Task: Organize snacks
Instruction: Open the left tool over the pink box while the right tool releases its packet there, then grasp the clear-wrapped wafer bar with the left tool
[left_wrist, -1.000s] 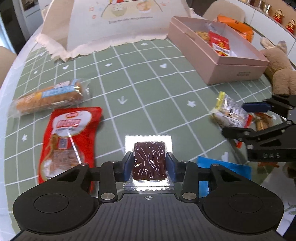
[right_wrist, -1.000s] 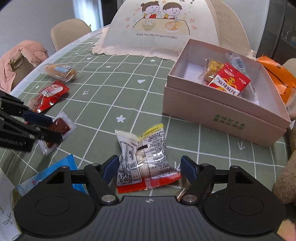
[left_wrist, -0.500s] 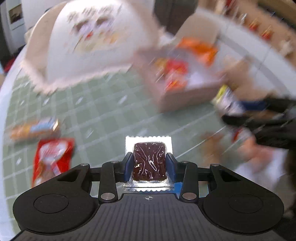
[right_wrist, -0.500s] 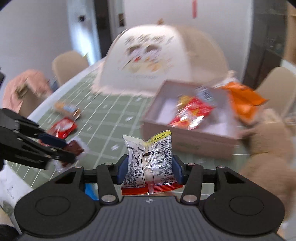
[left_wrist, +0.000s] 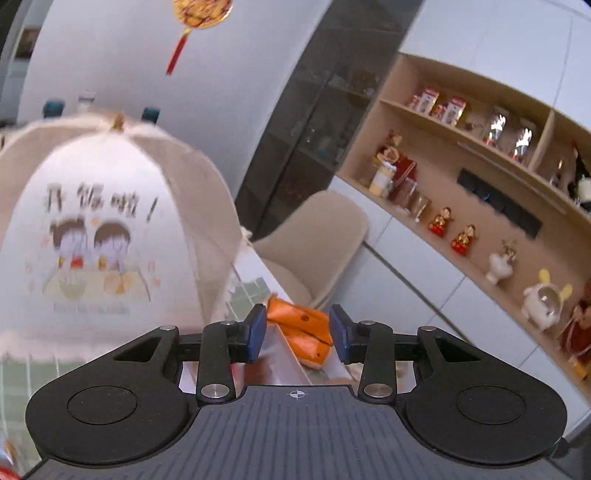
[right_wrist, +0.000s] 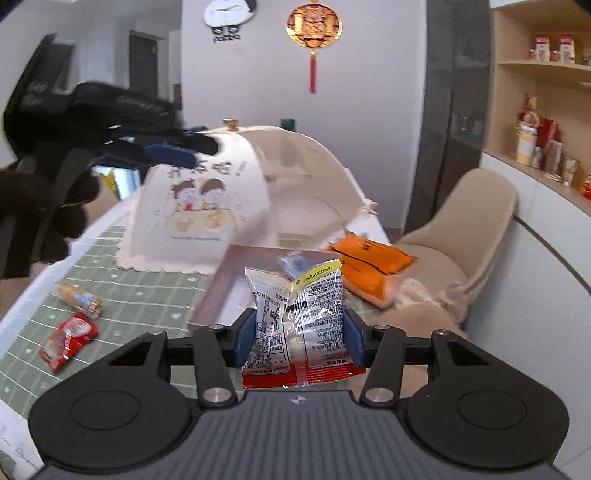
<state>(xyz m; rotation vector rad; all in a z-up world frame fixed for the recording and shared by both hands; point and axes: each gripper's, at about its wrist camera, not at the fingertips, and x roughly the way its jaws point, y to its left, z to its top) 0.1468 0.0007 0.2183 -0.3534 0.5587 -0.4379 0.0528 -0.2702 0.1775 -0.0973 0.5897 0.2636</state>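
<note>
Right wrist view: right gripper (right_wrist: 299, 332) clenched on clear crinkly snack packet with red bottom edge (right_wrist: 299, 314), now lifted off green checked desk (right_wrist: 147, 295). Pink cardboard box (right_wrist: 221, 291) at 12 o'clock, likely next stop. Left gripper (left_wrist: 297, 332) released, empty; brown snack gone, cannot tell where.

Fine black print covers the clear snack packet (right_wrist: 298, 317), too small to read

L tool (left_wrist: 298, 332) jaws apart, prob. empty; R tool (right_wrist: 299, 338) gripping packet (right_wrist: 295, 306).
</note>
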